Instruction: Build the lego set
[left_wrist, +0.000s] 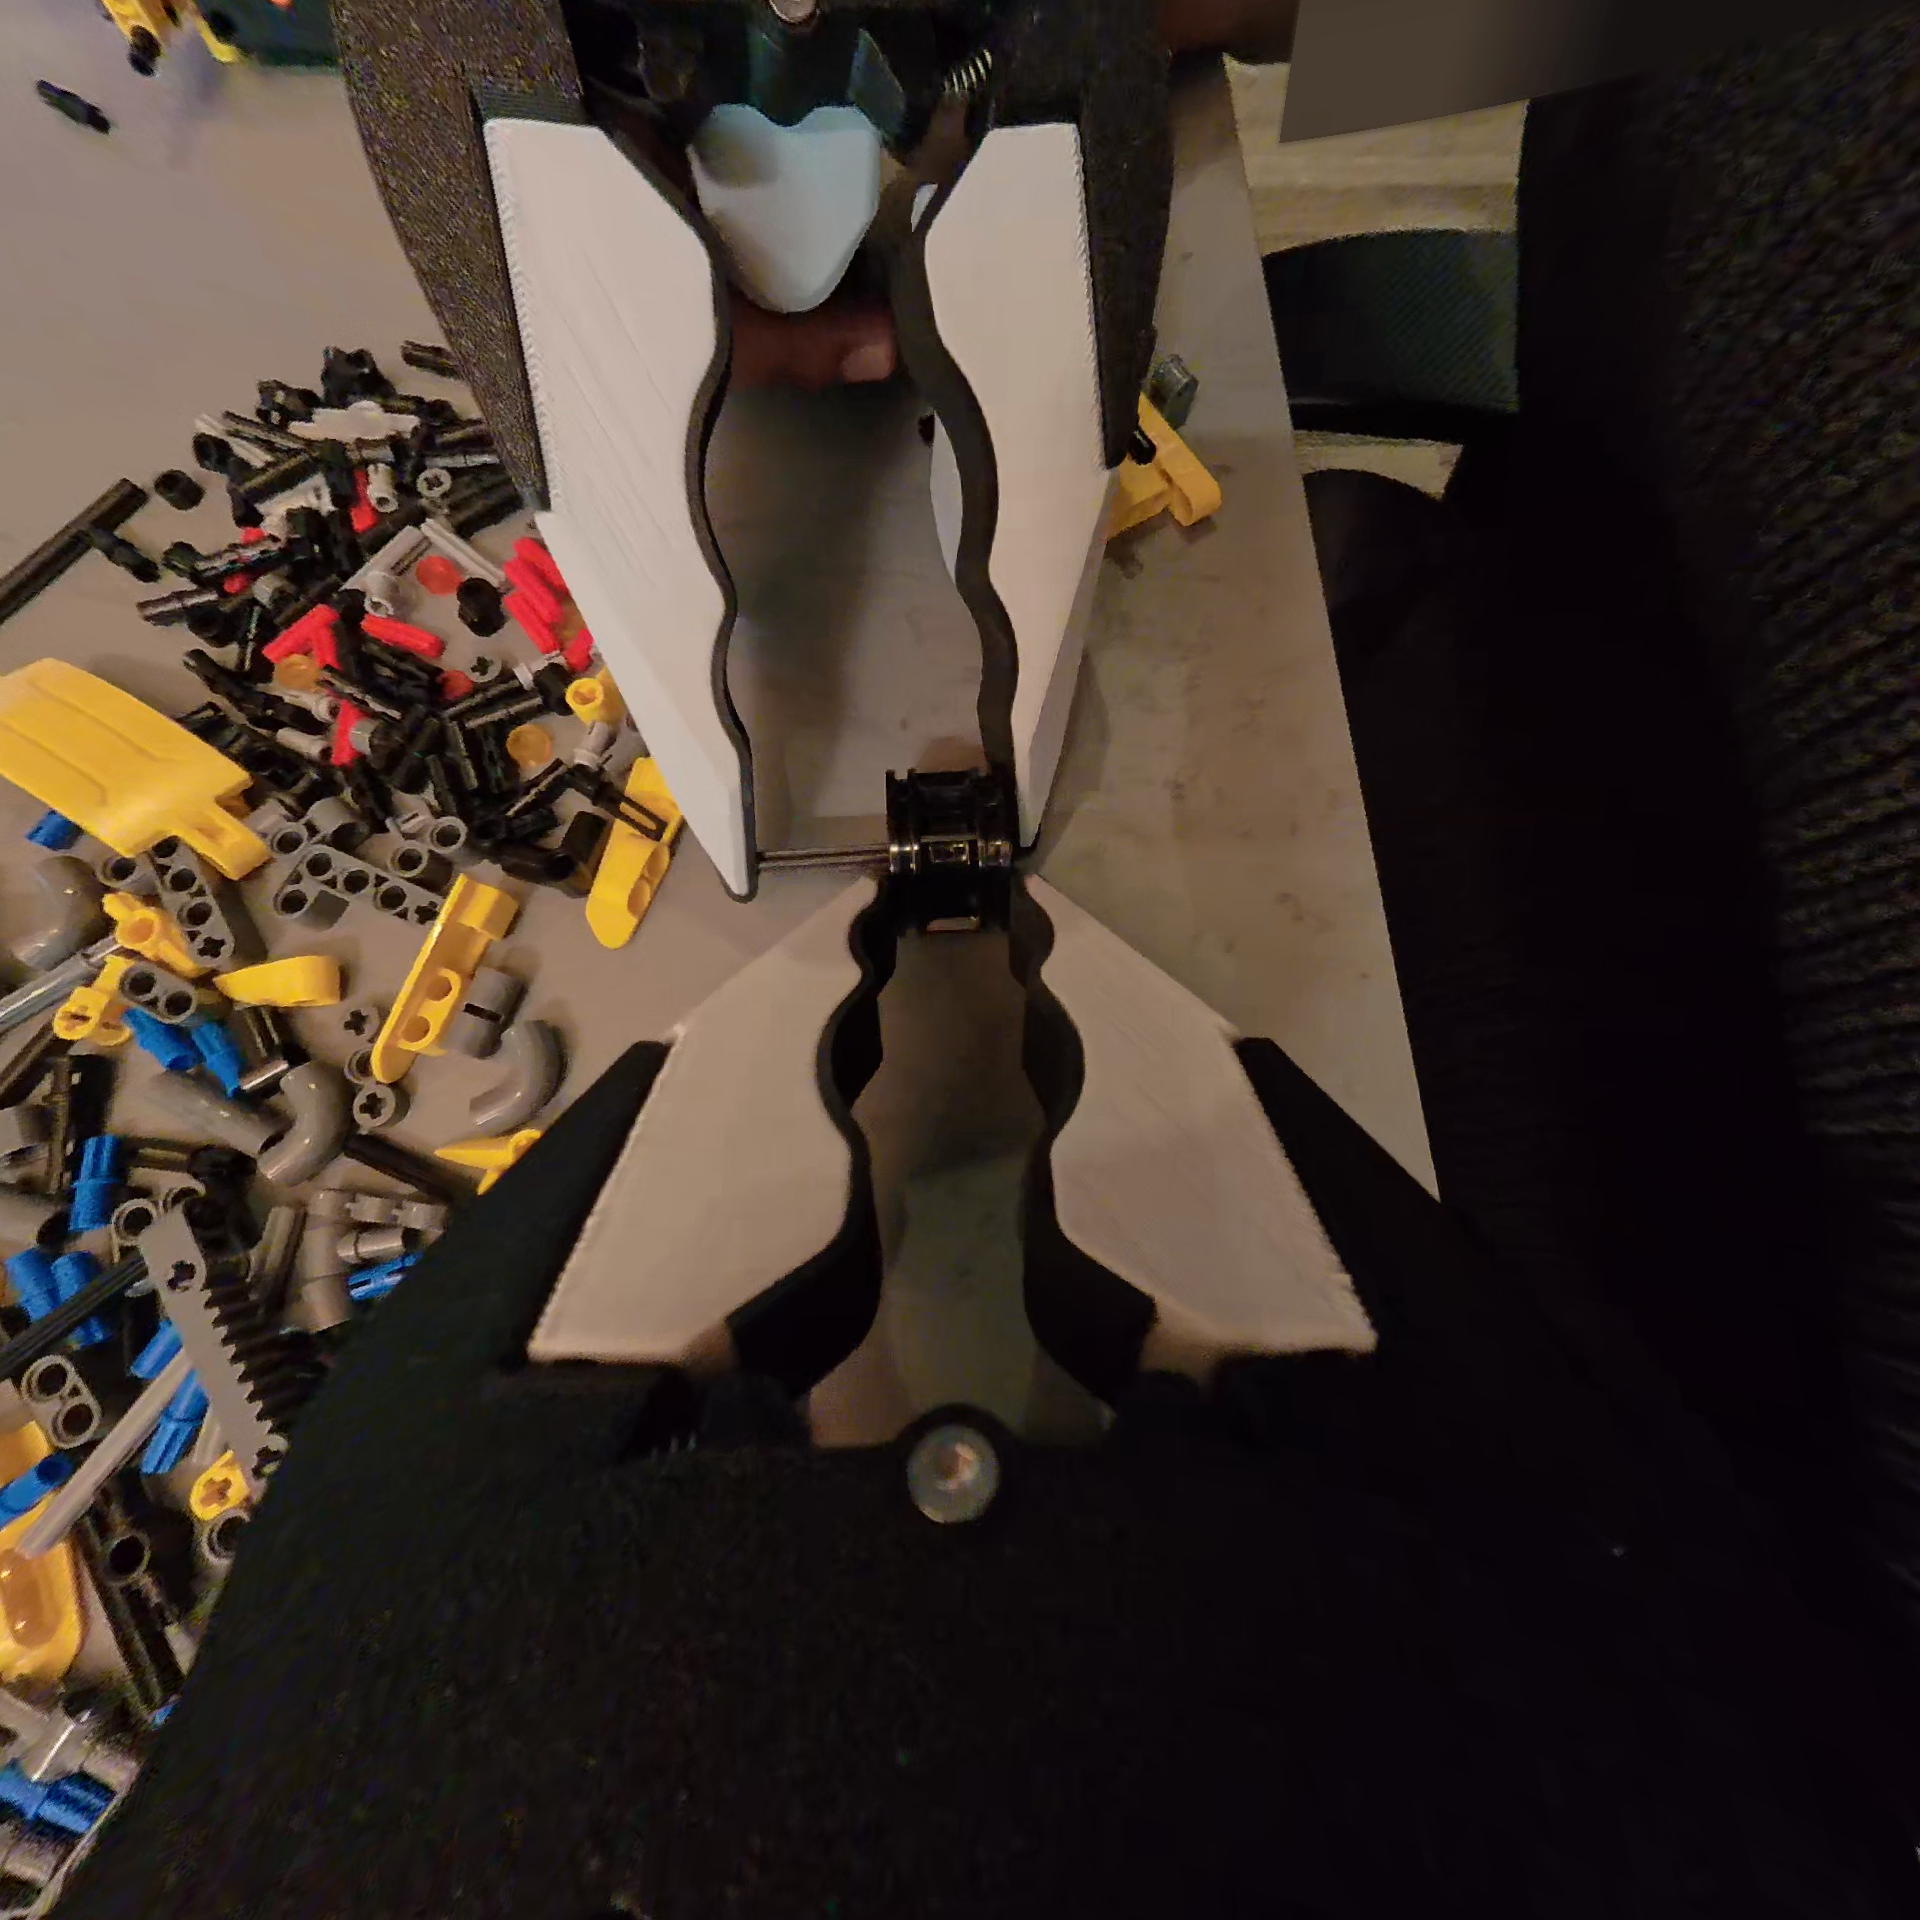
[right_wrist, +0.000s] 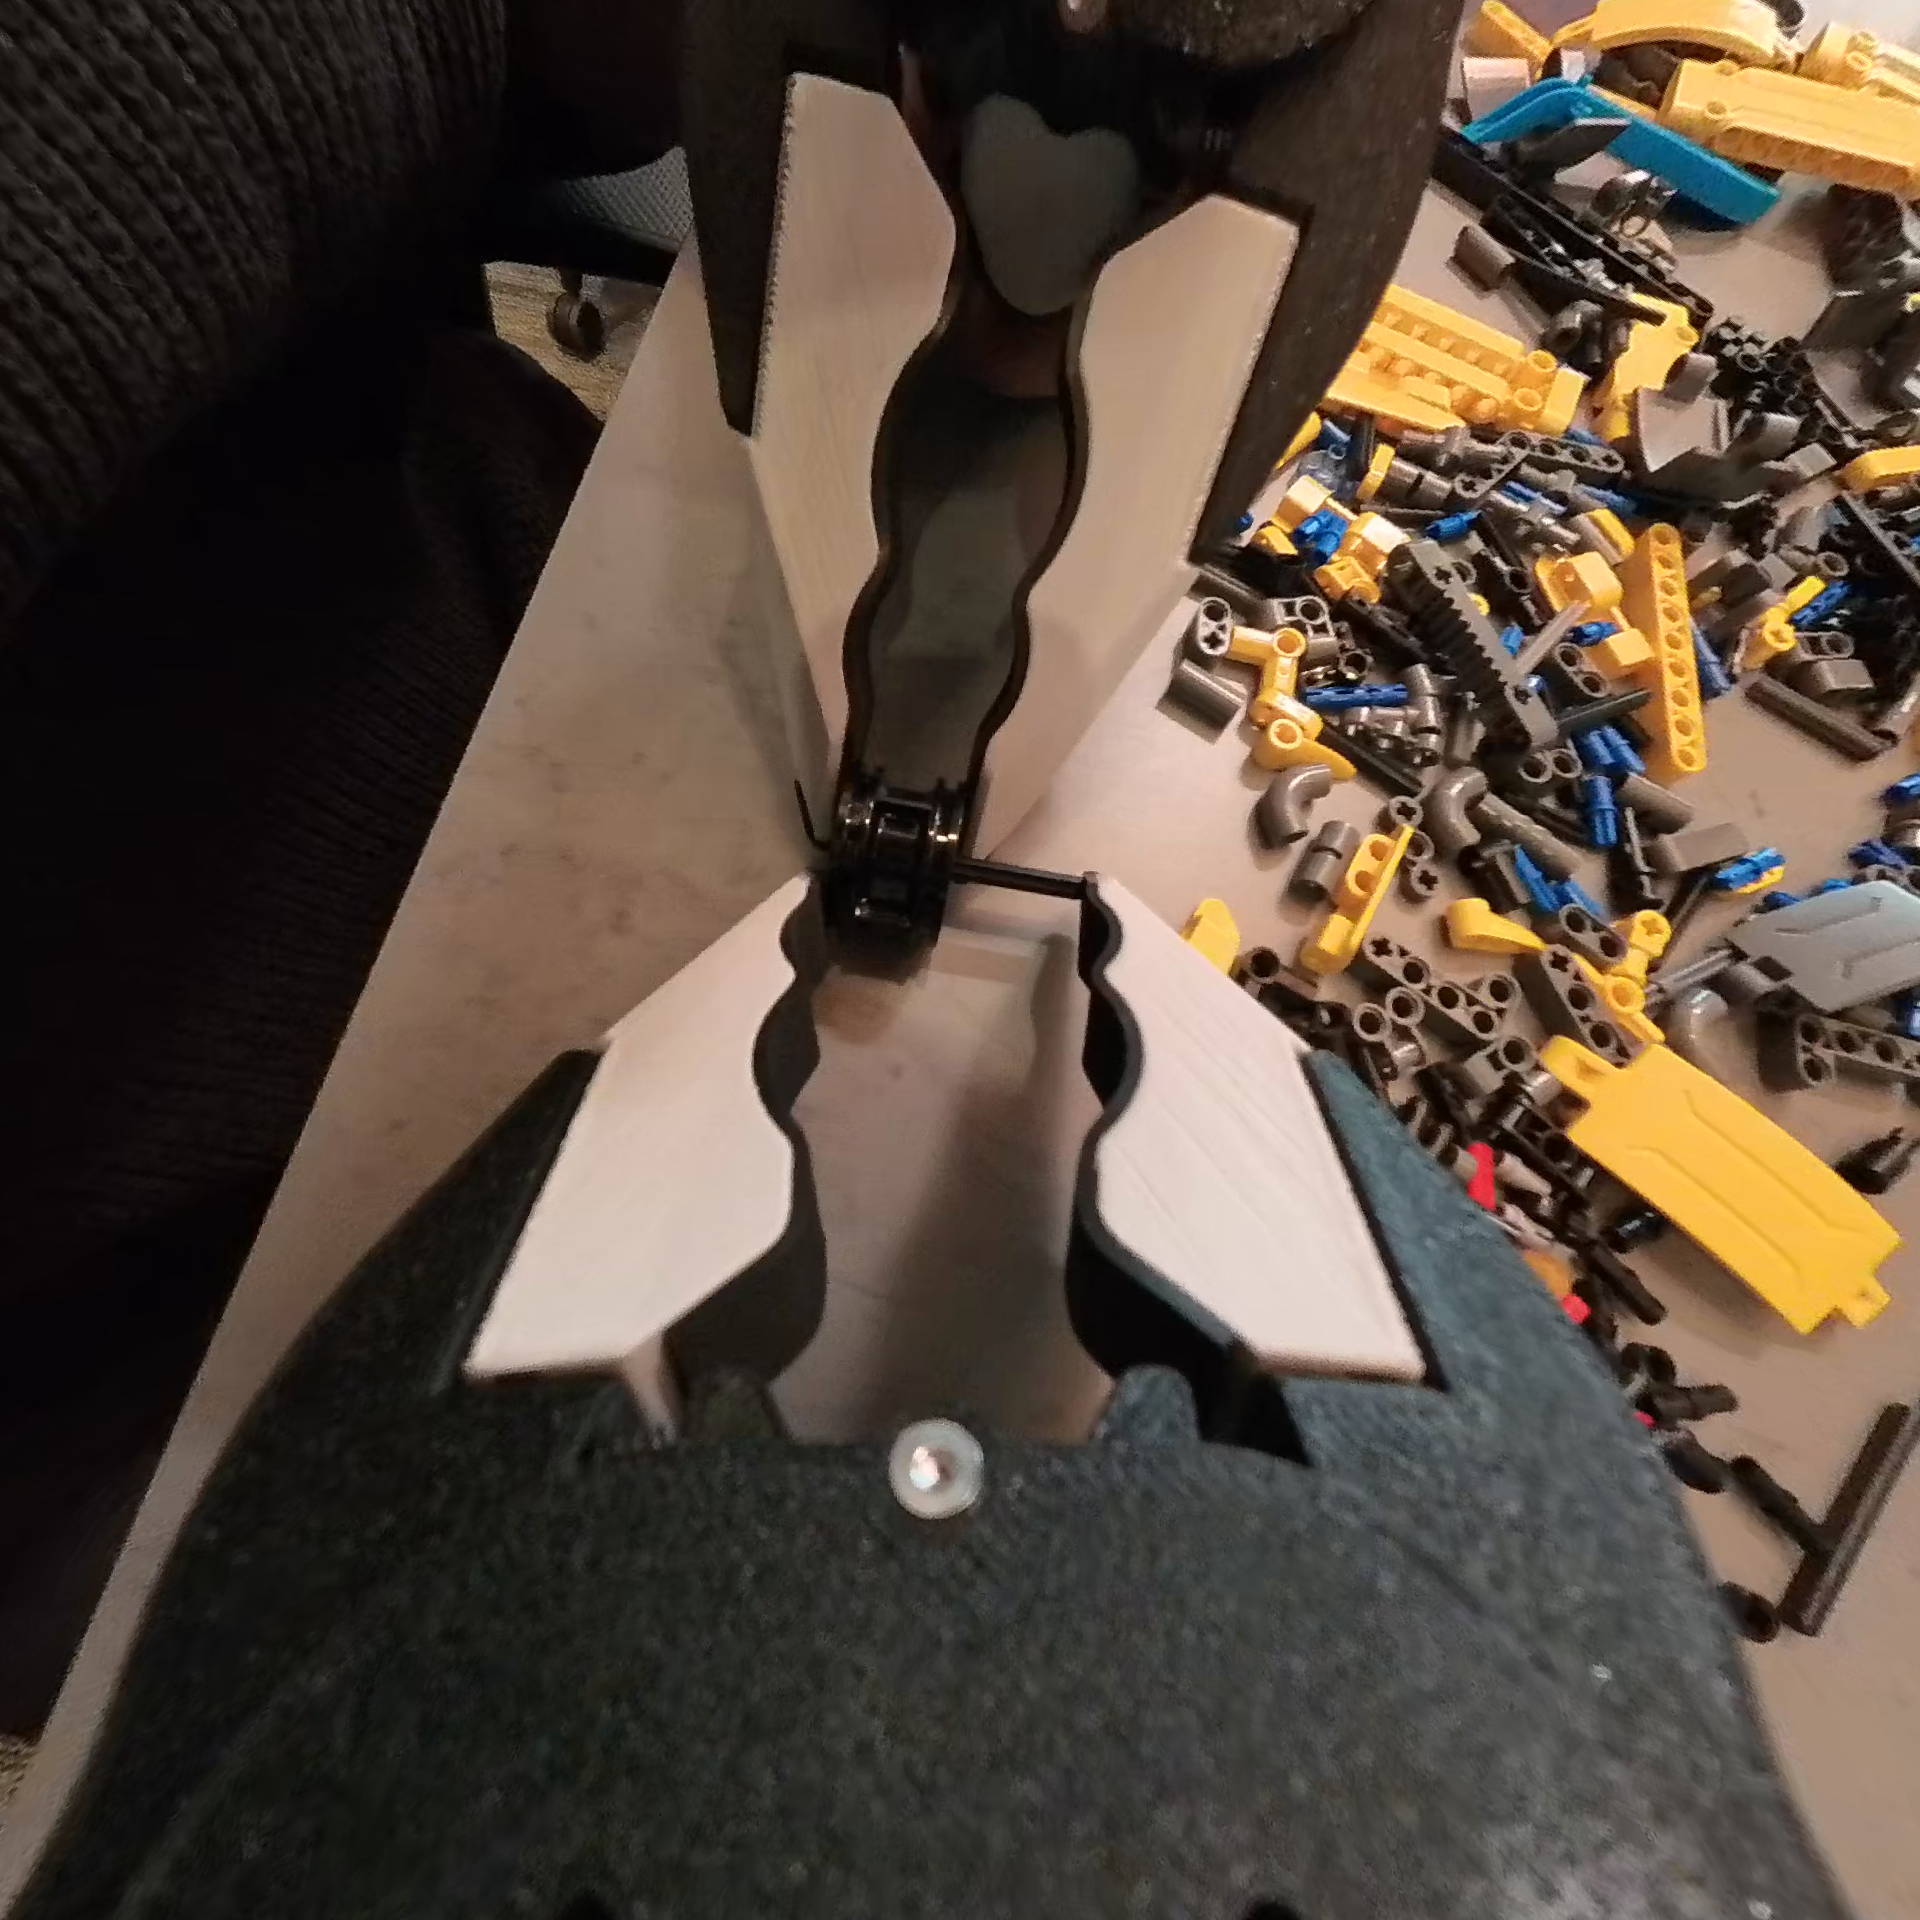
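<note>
Two grippers meet tip to tip just above the strip of pale worktop (left_wrist: 1195, 727) along the edge nearest the person's dark knitted clothing (left_wrist: 1662, 935). Between them is one black hub (left_wrist: 948, 852) with one thin axle (right_wrist: 1023, 878) sticking out of its side. The left gripper (left_wrist: 943, 888) is drawn narrow, its two fingers pinching the hub's faces. The right gripper (right_wrist: 951, 883) stands wider, one fingertip against the axle's free end and the other against the hub's far side, so it grips the pair lengthwise. Farther in from that edge lies a heap of loose building pieces (left_wrist: 364, 727), too many to count, with one large yellow curved panel (left_wrist: 114, 758) and one grey toothed rack (left_wrist: 229, 1320) among them. The left wrist view shows a cluster of red pins (left_wrist: 395, 634) plainly. Only the right wrist view shows a teal panel (right_wrist: 1621, 135) towards the far corner and a chair castor (right_wrist: 577, 312) beyond the edge.
</note>
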